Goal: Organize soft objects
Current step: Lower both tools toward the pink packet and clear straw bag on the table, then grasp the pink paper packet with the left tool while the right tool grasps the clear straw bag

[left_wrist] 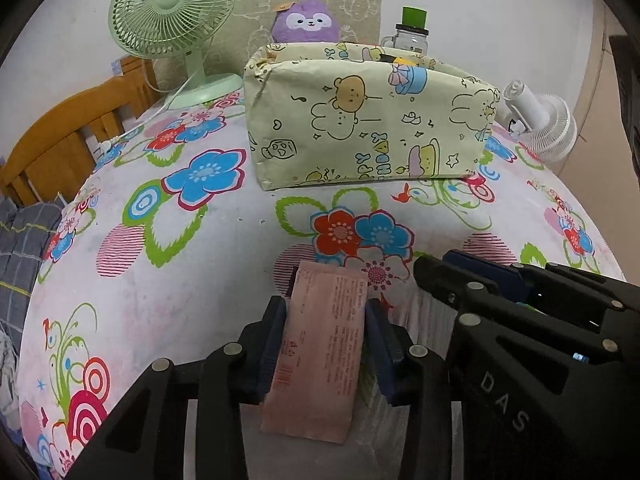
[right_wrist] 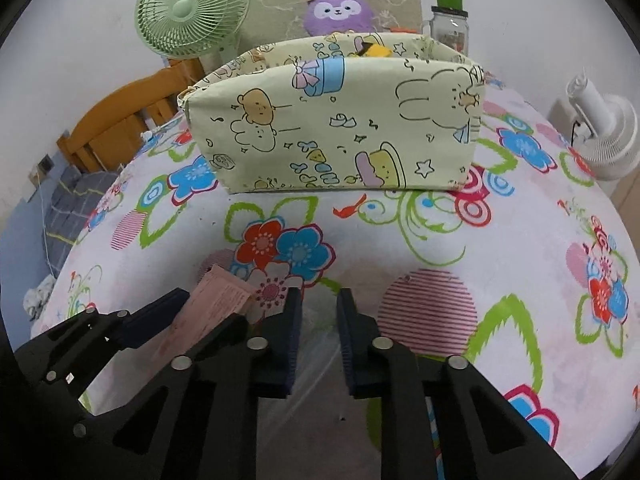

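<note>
My left gripper [left_wrist: 326, 344] is clamped on a flat pink packet [left_wrist: 316, 356]; both pads press its long edges and it stands up between my jaws, with its far end poking out past the fingertips. The right gripper [right_wrist: 318, 336] sits just beside the left. Its jaws are nearly together with a narrow gap, and inside the gap there's something clear and crinkly, maybe plastic film. I can't tell what it is, or whether the pads actually pinch it, though the jaws look as good as closed.

Straight ahead of both jaws, well apart, is the open fabric bin [left_wrist: 360, 120] on the flowered tablecloth [left_wrist: 160, 280]. A yellow thing peeks over its rim. That's where I judge the packet goes.

To do it well:
- Keep the squeeze steady; the packet is thin and bendy and may buckle or slip sideways.
- Lift clear of the cloth first, then move forward over the near wall of the bin.
- Let go only once past the rim; the wall is soft and will fold if bumped.
- Keep the right gripper out of the left's path.

Writing: the packet has rows of small red print, too small to read. The right gripper body reads "DAS" in the left view. The bin shows upside-down letters, "PPY" and "HDAY", likely happy birthday.

Behind the bin are a green fan [left_wrist: 172, 12], a purple plush [left_wrist: 306, 20], a jar [left_wrist: 412, 32] and a white fan [left_wrist: 540, 120].
</note>
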Demonstrator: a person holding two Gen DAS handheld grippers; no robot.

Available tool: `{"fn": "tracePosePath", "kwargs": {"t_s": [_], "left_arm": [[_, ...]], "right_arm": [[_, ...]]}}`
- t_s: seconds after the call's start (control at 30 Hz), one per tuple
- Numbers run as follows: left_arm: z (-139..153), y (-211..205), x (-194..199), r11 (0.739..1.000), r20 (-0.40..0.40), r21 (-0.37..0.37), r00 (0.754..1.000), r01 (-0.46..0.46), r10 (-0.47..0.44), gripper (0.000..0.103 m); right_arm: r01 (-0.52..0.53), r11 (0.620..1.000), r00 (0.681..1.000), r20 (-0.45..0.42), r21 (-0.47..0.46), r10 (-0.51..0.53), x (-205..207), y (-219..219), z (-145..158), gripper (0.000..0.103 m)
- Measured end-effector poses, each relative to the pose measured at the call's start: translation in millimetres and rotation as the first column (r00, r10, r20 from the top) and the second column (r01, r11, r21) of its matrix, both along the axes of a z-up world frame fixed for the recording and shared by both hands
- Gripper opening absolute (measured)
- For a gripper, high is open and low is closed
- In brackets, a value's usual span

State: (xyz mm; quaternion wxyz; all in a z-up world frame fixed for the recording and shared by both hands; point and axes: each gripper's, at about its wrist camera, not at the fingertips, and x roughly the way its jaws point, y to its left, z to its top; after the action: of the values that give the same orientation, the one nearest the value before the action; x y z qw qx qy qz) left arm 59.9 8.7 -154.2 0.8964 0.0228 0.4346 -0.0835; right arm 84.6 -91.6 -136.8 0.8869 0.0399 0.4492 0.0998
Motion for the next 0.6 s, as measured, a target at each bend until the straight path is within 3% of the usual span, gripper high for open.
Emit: {"fn": "tracePosePath", "kwargs": {"t_s": [0.27, 0.43, 0.47, 0.5, 0.57, 0.6], "left_arm": [[5, -4, 1, 1.0, 0.018, 0.006, 1.0, -0.004, 0.004, 0.041], [5, -2, 1, 1.0, 0.018, 0.006, 1.0, -0.007, 0.007, 0.041], [6, -2, 0, 1.0, 0.019, 0.006, 1.0, -0.006, 0.006, 0.041], [6, -1, -1, 1.0, 0.02, 0.009, 1.0, -0.004, 0.004, 0.041], [6, 0, -4, 1.0, 0.024, 0.016, 1.0, 0.0, 0.0, 0.041], [6, 1, -4, 1.0, 0.024, 0.018, 1.0, 0.001, -0.001, 0.041]], "right_arm": [[0.031, 0.999, 0.999, 0.026, 0.015, -0.031, 10, -14, 6, 0.013], [0.037, 0.999, 0.999, 0.032, 0.04, -0.039, 12, -17, 11, 0.017], [0.041, 0.999, 0.999, 0.034, 0.028, -0.042, 11, -16, 12, 0.03], [0.038, 0.999, 0.999, 0.032, 0.019, -0.039, 10, -14, 12, 0.051], [0.028, 0.999, 0.999, 0.046, 0.025, -0.029, 4, -11, 15, 0.067], [0.026, 0.999, 0.998, 0.053, 0.026, -0.027, 1, -10, 16, 0.067]]}}
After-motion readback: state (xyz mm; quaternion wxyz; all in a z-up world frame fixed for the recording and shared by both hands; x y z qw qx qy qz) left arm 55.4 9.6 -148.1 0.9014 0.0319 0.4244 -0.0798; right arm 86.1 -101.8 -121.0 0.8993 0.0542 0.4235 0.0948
